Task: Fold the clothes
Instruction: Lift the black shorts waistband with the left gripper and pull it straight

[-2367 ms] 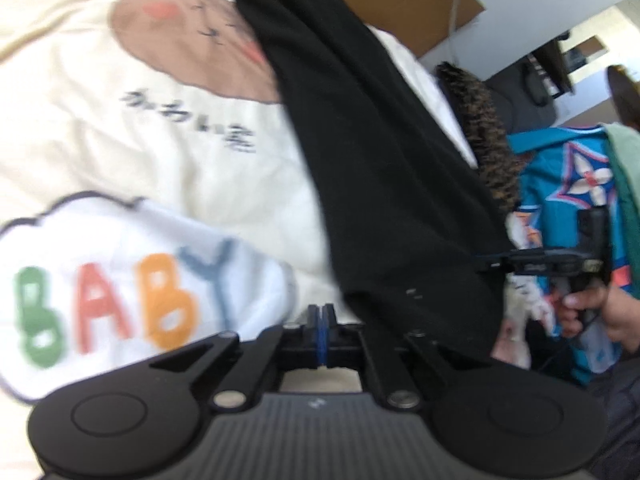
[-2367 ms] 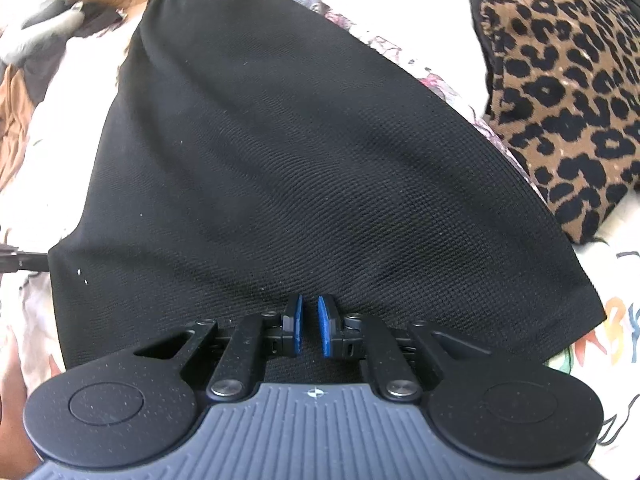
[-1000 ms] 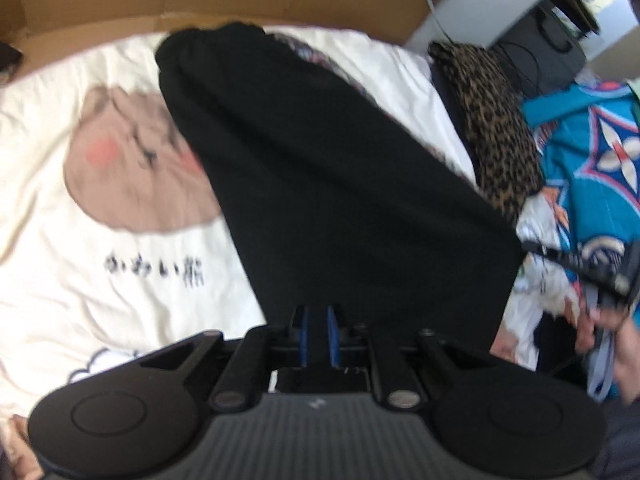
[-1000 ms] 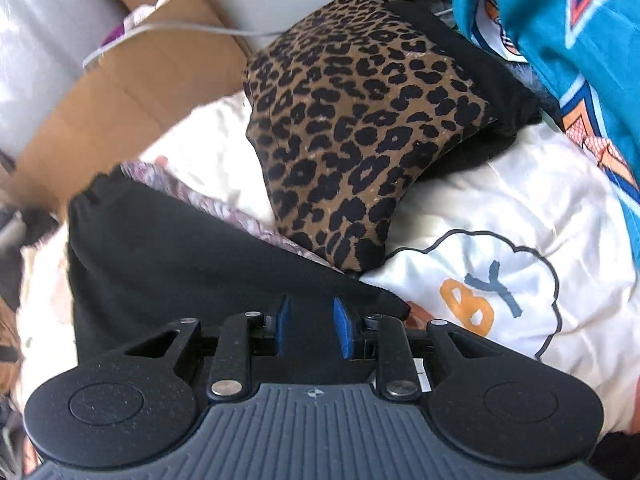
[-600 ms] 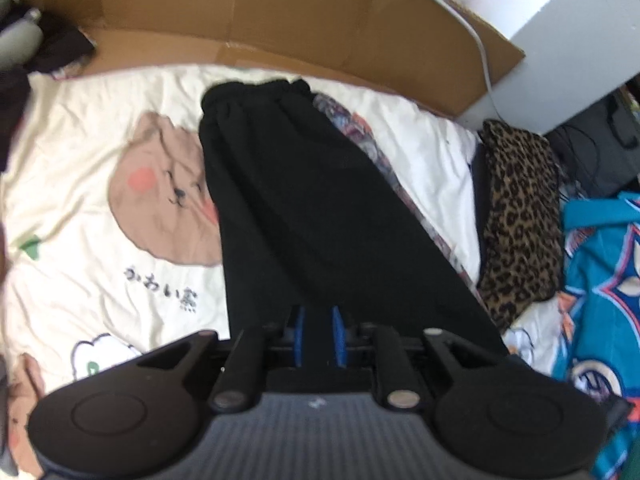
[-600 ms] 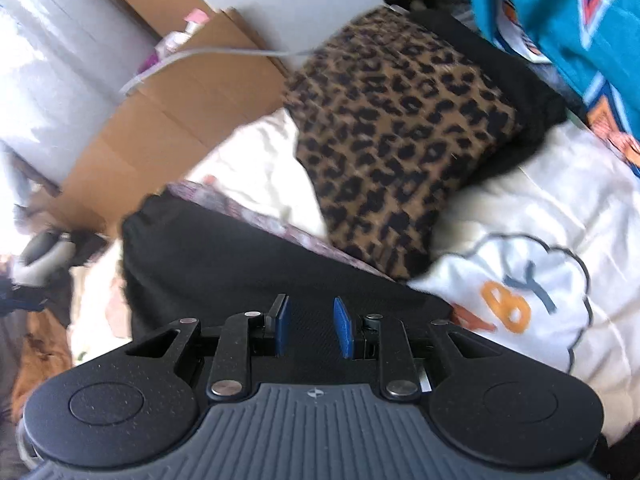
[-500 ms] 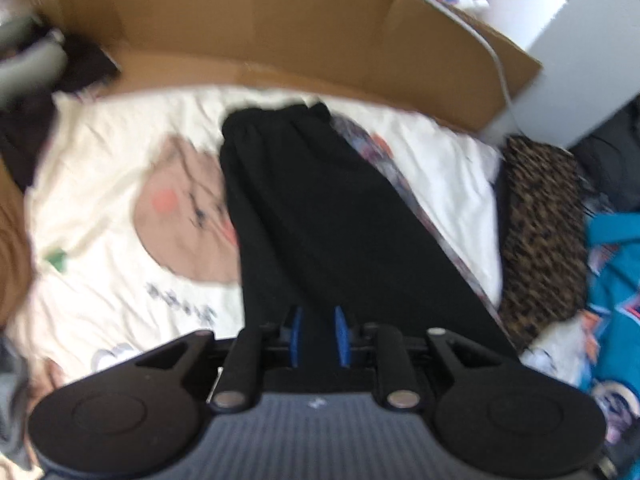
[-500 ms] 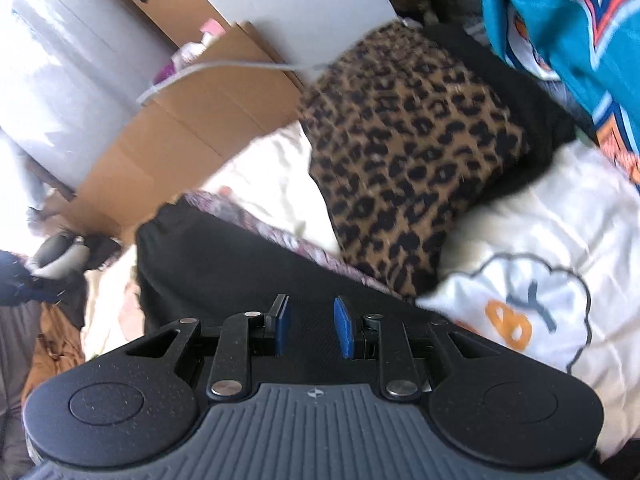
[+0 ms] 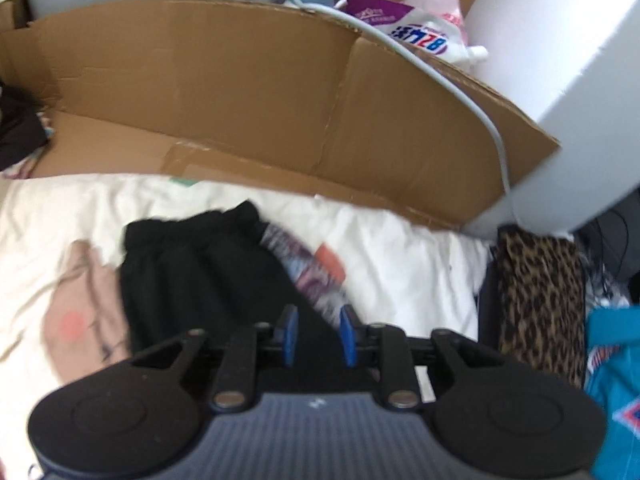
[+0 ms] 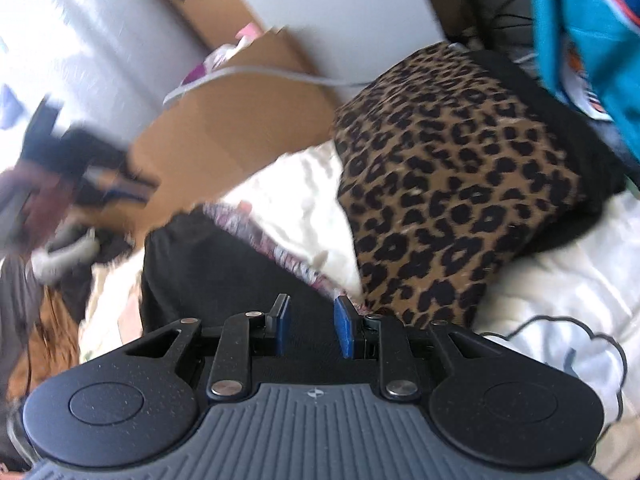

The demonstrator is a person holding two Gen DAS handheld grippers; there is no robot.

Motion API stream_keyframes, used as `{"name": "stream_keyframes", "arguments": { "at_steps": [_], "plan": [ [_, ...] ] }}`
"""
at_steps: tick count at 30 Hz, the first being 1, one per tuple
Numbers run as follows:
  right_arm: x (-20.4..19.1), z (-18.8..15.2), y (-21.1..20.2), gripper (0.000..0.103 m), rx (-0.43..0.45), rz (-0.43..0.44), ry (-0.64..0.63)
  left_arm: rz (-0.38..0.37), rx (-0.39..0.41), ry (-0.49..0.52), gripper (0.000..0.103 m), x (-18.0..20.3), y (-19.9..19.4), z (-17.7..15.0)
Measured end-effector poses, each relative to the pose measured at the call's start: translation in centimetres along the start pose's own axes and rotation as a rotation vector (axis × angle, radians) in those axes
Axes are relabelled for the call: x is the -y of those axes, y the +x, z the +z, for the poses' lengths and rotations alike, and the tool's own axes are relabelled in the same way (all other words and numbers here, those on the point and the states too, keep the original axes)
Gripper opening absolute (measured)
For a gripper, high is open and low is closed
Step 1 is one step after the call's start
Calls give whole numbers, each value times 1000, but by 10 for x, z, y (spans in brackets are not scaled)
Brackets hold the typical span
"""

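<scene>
While both the left gripper (image 9: 316, 334) and right gripper (image 10: 309, 328) are gaping empty, black garment (image 9: 192, 276) is lying at 12 o'clock, before a cardboard box (image 9: 280, 92).

The near end of the black garment (image 9: 192, 280) is disappearing behind the left tool (image 9: 316, 340), so any grip there is staying unreadable. Motion is smearing the patterned cloth (image 9: 304, 276) beside it. In the right view, the dark shapes (image 10: 60, 168) at far left are blurring beyond recognition.
</scene>
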State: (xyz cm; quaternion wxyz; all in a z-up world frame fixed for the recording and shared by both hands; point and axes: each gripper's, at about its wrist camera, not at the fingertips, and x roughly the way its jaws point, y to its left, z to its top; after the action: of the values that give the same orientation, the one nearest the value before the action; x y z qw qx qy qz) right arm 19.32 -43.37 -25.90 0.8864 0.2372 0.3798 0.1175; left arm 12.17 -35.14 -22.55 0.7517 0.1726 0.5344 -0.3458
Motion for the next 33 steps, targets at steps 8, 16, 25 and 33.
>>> {"name": "stream_keyframes", "arguments": {
  "at_steps": [8, 16, 25, 33],
  "plan": [
    [-3, 14, 25, 31, 24, 1, -22, 71, -40, -54, 27, 7, 65, 20],
    [4, 10, 24, 31, 66, -39, 89, 136, -97, 3, 31, 17, 94, 15],
    [-23, 15, 55, 31, 3, -15, -101, 147, -155, -18, 33, 12, 114, 4],
    [-34, 25, 92, 31, -32, -4, -169, 135, -186, -25, 39, -8, 115, -5]
  ]
}}
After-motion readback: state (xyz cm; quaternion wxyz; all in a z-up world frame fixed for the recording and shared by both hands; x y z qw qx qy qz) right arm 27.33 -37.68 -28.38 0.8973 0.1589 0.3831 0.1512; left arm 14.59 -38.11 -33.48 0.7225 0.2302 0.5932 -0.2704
